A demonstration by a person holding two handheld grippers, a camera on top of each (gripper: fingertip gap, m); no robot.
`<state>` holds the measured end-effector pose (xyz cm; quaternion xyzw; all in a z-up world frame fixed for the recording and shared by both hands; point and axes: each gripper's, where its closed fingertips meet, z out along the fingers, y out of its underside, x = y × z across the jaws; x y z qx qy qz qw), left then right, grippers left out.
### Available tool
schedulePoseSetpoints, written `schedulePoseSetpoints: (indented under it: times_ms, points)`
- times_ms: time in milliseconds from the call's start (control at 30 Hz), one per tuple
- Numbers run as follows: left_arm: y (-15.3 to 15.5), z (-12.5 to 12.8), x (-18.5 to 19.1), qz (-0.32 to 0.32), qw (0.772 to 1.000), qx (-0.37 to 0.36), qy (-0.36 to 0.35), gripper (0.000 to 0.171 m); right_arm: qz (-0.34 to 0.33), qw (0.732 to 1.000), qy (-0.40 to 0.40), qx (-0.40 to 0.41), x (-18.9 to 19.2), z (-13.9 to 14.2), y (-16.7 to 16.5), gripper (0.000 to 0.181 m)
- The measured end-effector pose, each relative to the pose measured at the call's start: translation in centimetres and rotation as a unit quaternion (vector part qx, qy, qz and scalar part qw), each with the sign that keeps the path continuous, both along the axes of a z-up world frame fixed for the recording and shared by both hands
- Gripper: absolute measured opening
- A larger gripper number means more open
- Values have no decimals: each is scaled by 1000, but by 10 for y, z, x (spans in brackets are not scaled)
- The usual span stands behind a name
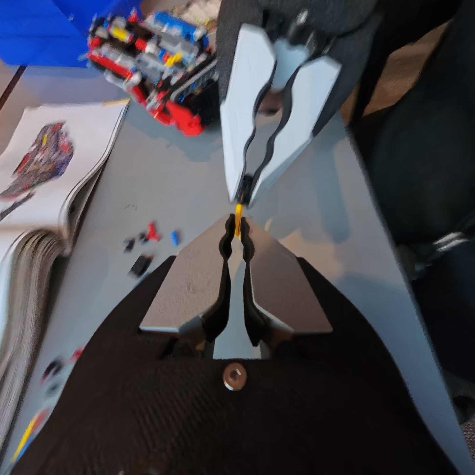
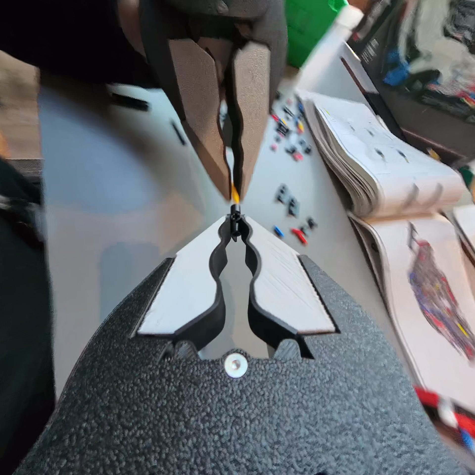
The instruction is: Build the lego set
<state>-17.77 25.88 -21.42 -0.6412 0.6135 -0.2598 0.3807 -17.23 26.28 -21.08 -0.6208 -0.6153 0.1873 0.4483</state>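
Observation:
My left gripper is shut on a thin yellow lego piece that sticks out past its tips. My right gripper is shut on a small black lego connector. The two grippers meet tip to tip above the grey table. In the left wrist view the right gripper comes down from above with the black connector touching the yellow piece's end. In the right wrist view the left gripper holds the yellow piece against the connector. A partly built red, grey and blue lego model stands at the far left.
An open instruction booklet lies at the left, also seen in the right wrist view under another thick booklet. Small loose lego pieces lie beside it. A blue bin and a green bin stand at the back. The tips of both grippers are at nearly the same place.

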Motion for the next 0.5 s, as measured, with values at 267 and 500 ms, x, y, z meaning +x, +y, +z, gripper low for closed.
schedulePoseSetpoints:
  times_ms: [267, 500]
  points:
    - [1, -27, -11, -12, 998, 10, 60, 2, -29, 995, 74, -62, 20, 22, 6, 7]
    - [1, -50, -26, 0, 993, -31, 115, 2, -22, 996, -3, -87, -1, -15, 4, 7]
